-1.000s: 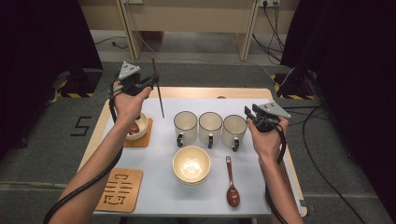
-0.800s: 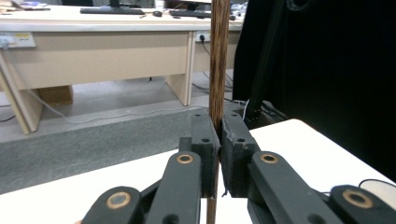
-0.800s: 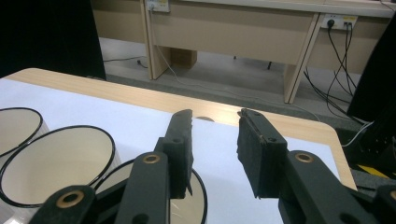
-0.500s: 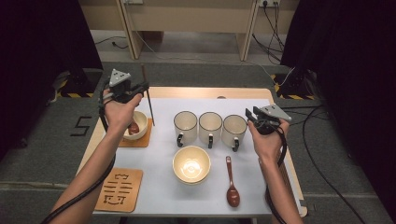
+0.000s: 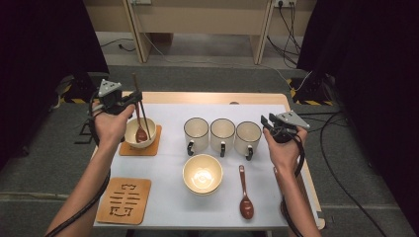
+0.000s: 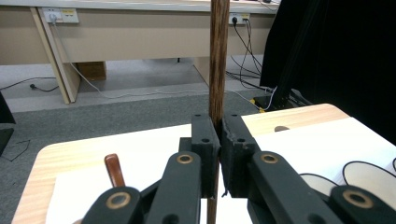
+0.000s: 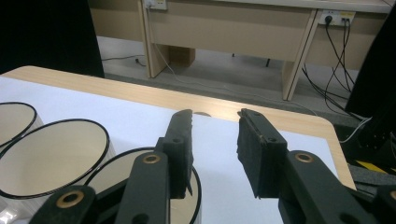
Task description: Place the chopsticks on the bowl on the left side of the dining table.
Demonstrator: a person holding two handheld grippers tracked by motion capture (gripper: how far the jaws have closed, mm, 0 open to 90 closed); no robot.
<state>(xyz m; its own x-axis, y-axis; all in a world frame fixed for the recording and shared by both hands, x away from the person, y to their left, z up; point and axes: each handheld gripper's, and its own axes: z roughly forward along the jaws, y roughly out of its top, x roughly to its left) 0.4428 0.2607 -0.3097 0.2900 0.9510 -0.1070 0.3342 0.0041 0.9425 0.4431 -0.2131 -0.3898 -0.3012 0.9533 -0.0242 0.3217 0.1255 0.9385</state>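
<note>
high view: my left gripper (image 5: pixel 132 98) is clamped on the chopsticks (image 5: pixel 140 111), tips over the small bowl (image 5: pixel 140 132) on the counter (image 5: pixel 168 207).
left gripper view: chopsticks (image 6: pixel 218 60) upright, pinched tight; I'd lower straight, no tilting.
right gripper view: right gripper (image 7: pixel 215 119) half open, holding nothing, beside the mugs (image 7: pixel 51 156).

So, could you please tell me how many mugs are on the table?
3, in a row at mid-table: left mug, middle mug and right mug, the last nearest the right gripper. None seems hidden.
</note>
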